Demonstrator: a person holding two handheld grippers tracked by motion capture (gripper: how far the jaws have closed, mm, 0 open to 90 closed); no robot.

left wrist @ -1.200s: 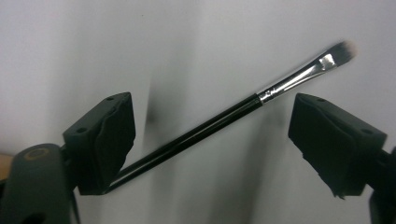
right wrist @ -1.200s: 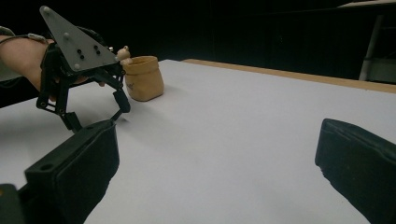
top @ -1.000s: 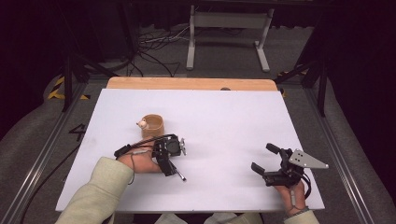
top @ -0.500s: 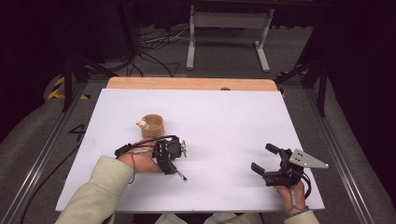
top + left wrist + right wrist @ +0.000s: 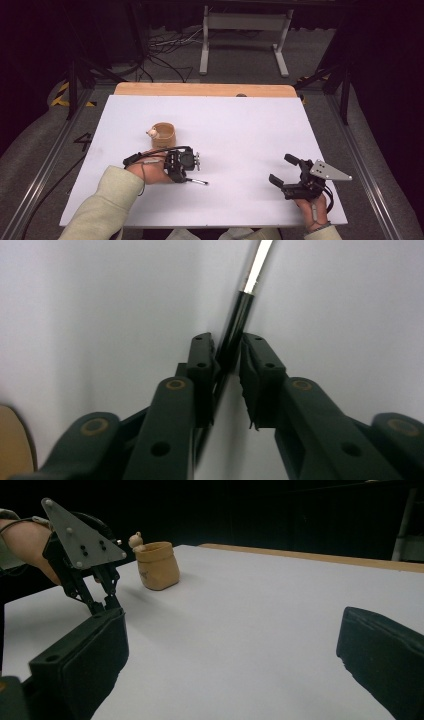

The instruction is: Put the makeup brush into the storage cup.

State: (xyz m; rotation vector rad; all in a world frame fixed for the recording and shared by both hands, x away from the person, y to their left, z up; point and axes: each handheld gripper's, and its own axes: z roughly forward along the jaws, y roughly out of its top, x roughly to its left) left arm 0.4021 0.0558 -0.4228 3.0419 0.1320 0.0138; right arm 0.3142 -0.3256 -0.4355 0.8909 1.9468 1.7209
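Left gripper [image 5: 227, 357] has just been closing and now pinches a thin black pen [image 5: 239, 320] lying on the white table [image 5: 240, 130], hand held low. Just beyond sits the tan cup [image 5: 163, 135], its inside hidden. Right gripper [image 5: 285, 171] rests well apart, jaws wide.

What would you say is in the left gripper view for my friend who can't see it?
Two black jaws of the left claw, which have just been closing, pinch a thin pen-like stick with a dark body and a shiny silver tip. It lies on the white table, pointing away toward the top.
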